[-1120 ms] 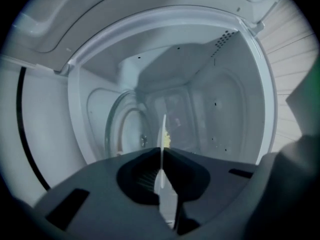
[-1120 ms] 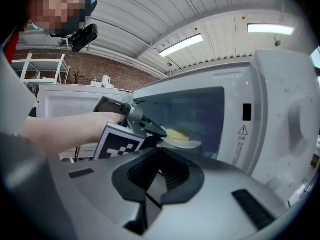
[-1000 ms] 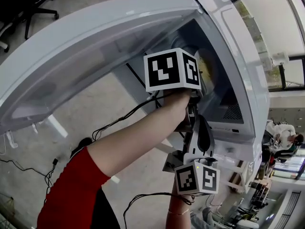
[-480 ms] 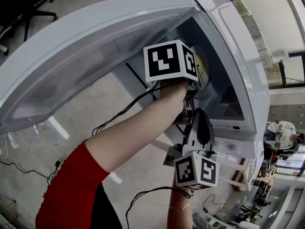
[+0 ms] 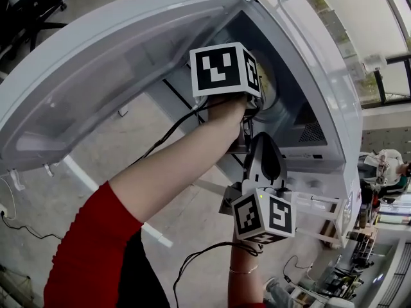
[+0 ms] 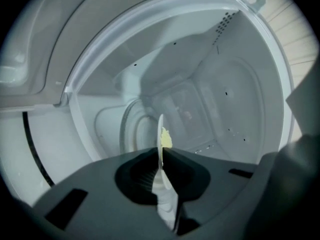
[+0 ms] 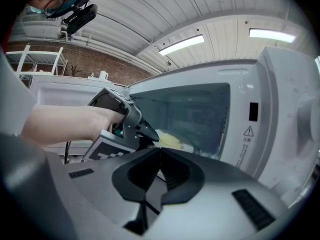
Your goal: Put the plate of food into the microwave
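A white plate (image 6: 161, 134) with yellow food (image 6: 166, 139) on it shows edge-on between the jaws of my left gripper (image 6: 161, 153), which is shut on its rim. The plate is inside the cavity of the white microwave (image 5: 321, 101), close to the round turntable (image 6: 132, 129). From the head view, my left gripper (image 5: 254, 103) reaches into the opening, and the plate (image 5: 268, 82) shows just past its marker cube. My right gripper (image 5: 259, 140) hangs lower, in front of the microwave, shut with nothing in it. In the right gripper view (image 7: 160, 150), its jaws meet.
The microwave door (image 5: 115, 76) stands swung wide open to the left of my left arm. The control panel (image 7: 295, 119) is at the right of the cavity. Cables trail from both grippers. A floor and a chair lie behind the door.
My left gripper has rolled a little with the plate still in it, inside the cavity. My right gripper has stayed where it was.
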Motion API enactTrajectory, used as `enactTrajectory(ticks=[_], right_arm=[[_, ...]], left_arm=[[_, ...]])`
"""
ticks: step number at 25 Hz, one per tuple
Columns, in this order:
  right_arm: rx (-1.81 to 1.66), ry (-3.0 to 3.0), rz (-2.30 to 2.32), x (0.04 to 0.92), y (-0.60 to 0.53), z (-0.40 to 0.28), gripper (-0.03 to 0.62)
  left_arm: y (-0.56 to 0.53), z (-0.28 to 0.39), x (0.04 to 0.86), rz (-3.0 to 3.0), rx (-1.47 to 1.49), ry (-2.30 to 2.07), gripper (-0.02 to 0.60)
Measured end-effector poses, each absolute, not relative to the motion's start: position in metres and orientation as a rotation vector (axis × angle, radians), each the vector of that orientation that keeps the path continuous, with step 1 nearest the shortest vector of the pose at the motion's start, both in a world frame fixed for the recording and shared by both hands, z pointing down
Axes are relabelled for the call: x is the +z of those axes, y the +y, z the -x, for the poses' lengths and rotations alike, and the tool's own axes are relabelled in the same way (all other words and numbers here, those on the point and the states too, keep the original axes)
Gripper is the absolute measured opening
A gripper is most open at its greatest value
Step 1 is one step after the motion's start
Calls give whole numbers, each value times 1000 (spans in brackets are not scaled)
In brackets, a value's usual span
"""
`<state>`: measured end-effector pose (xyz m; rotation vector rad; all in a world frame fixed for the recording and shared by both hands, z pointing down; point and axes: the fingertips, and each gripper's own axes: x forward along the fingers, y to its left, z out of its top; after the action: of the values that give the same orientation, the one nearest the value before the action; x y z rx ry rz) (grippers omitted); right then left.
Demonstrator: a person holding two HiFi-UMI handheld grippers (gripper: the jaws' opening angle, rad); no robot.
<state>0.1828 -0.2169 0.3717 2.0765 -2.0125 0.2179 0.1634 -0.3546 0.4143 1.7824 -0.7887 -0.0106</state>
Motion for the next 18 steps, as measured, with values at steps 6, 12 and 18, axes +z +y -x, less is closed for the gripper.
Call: enactTrajectory(ticks=[6,12,18], right_arm=[[224,-2015,-2078,370,-217,-185,15],[228,-2013,-2091,368,-215,-190,15],[232,-2014,-2096,367,-214,-194,15]], left_arm=[[-359,-163,414,-1862,67,-862,32],[-363,-163,411,-1972,132,-957,54],[-369,-160,406,-2101,231,-1052,72]])
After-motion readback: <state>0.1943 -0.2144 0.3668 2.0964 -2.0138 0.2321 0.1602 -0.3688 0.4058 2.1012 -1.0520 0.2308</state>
